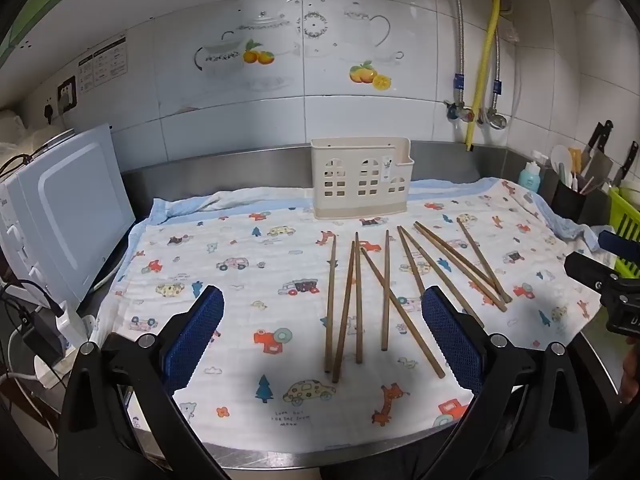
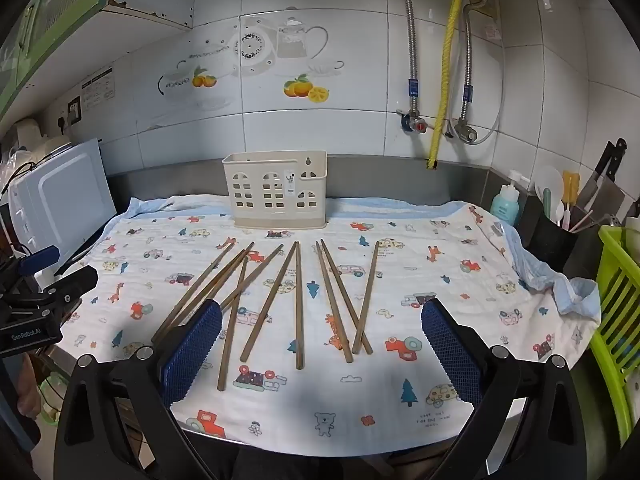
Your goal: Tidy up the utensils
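Observation:
Several brown wooden chopsticks (image 1: 385, 292) (image 2: 298, 304) lie scattered on a white cloth printed with cartoon cars (image 1: 240, 248) (image 2: 400, 280). Behind them a cream plastic utensil holder (image 1: 361, 178) (image 2: 276, 189) stands upright against the steel backsplash. My left gripper (image 1: 322, 322) hovers open above the near edge of the cloth, nothing between its blue pads. My right gripper (image 2: 322, 332) is likewise open and empty over the near ends of the chopsticks. The right gripper's body (image 1: 608, 280) shows at the right edge of the left wrist view, and the left gripper's body (image 2: 36, 300) at the left edge of the right wrist view.
A white microwave (image 1: 68, 216) (image 2: 60, 204) stands at the left. At the right are a black pot of kitchen tools (image 2: 554, 240), a teal soap bottle (image 2: 506, 202), knives (image 2: 608, 176) and a green rack (image 2: 618, 300). Hoses and valves (image 2: 440, 120) hang on the tiled wall.

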The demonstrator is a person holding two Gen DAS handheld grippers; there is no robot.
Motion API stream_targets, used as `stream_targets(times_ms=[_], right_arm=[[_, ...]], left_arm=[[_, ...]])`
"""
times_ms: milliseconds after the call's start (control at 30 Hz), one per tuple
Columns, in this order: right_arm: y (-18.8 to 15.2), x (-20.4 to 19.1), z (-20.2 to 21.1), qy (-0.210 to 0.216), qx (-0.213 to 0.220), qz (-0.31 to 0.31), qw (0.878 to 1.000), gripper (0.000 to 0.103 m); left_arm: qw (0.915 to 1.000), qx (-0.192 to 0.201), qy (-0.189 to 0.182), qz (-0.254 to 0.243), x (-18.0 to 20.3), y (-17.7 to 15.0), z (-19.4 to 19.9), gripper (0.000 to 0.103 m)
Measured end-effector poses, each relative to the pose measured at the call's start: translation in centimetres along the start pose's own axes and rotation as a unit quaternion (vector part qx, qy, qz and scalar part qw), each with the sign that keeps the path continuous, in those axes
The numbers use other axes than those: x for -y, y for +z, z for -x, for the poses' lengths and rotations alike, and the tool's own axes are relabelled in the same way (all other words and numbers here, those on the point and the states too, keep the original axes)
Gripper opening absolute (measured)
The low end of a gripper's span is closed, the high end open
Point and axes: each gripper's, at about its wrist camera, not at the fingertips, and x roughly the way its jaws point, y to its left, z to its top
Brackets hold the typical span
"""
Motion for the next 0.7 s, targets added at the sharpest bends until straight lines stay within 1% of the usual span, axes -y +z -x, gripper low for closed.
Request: stream_targets(times_ms=[333, 433, 700], right_arm=[[-0.06, 0.2, 0.16, 0.003, 0.003, -0.001, 1.0, 0.097], [0.04, 0.34, 0.02, 0.004, 0.003, -0.003, 1.0, 0.097], [0.11, -0.07, 0.03, 0.002, 0.004, 0.0, 1.0, 0.097]], left_arm=[[1.0, 0.008, 0.003, -0.001, -0.07, -0.13, 0.71, 0.098], [0.9999, 0.008, 0.008, -0.007, 0.31, 0.04, 0.59, 0.098], [0.9999, 0.01, 0.006, -0.009, 0.66, 0.05, 0.3, 0.098]])
